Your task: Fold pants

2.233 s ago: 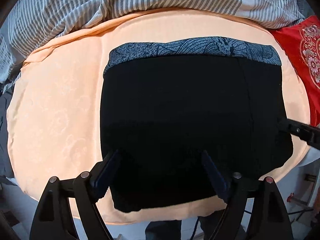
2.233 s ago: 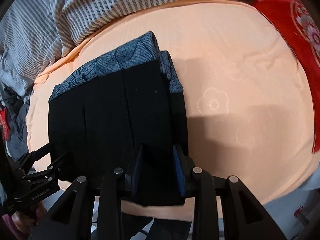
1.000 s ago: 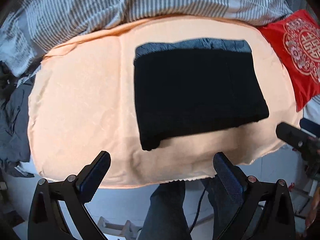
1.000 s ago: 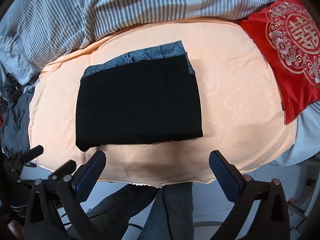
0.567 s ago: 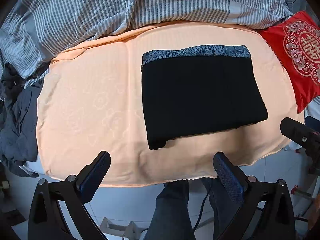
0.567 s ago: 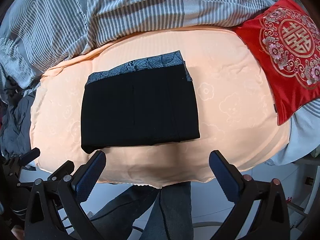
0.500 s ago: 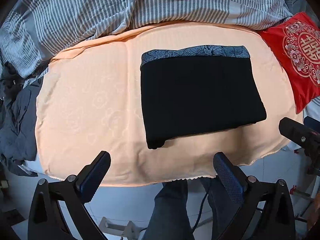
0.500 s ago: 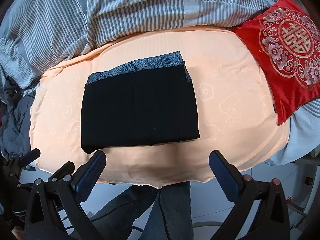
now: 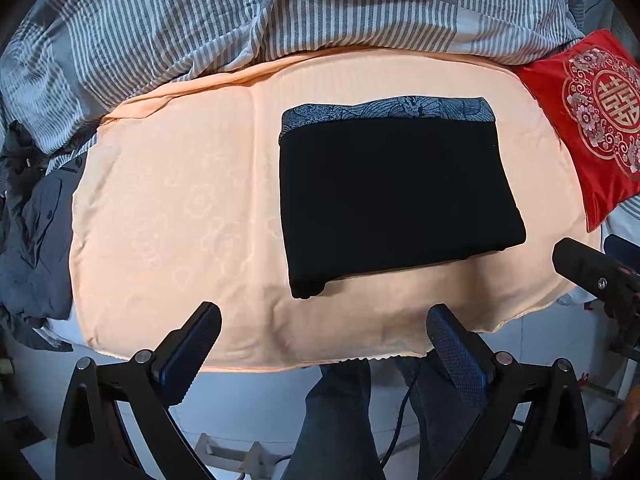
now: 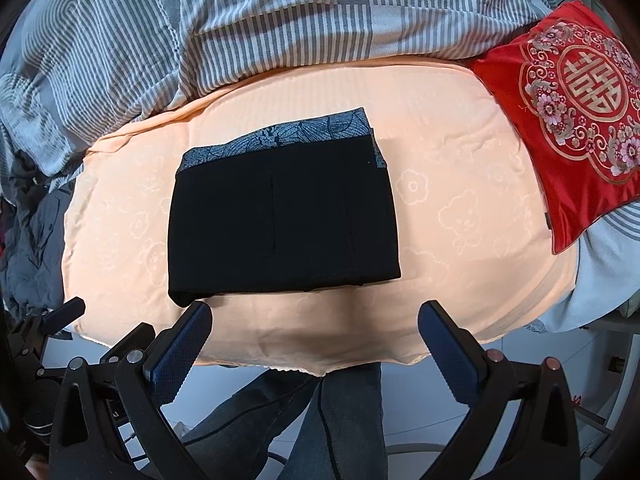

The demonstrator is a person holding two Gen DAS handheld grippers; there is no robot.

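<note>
The black pants (image 9: 396,196) (image 10: 284,220) lie folded into a flat rectangle on the peach blanket (image 9: 172,208) (image 10: 460,216), with a blue-grey patterned waistband along the far edge. My left gripper (image 9: 324,316) hangs open above the blanket's near edge, short of the pants and holding nothing. My right gripper (image 10: 314,314) is open too, just off the near edge of the pants, empty. The right gripper's body (image 9: 592,272) shows at the right of the left wrist view, and the left gripper's body (image 10: 44,332) at the lower left of the right wrist view.
A grey striped duvet (image 9: 280,12) (image 10: 280,12) is bunched along the far side. A red embroidered cushion (image 9: 592,120) (image 10: 576,96) lies at the right. Dark grey clothes (image 9: 28,232) (image 10: 24,236) are heaped at the left. A person's legs (image 9: 344,416) (image 10: 320,420) stand below the blanket's near edge.
Both grippers have let go of the pants, opened wide and pulled back and up from them. Over the last half second the views hardly move.
</note>
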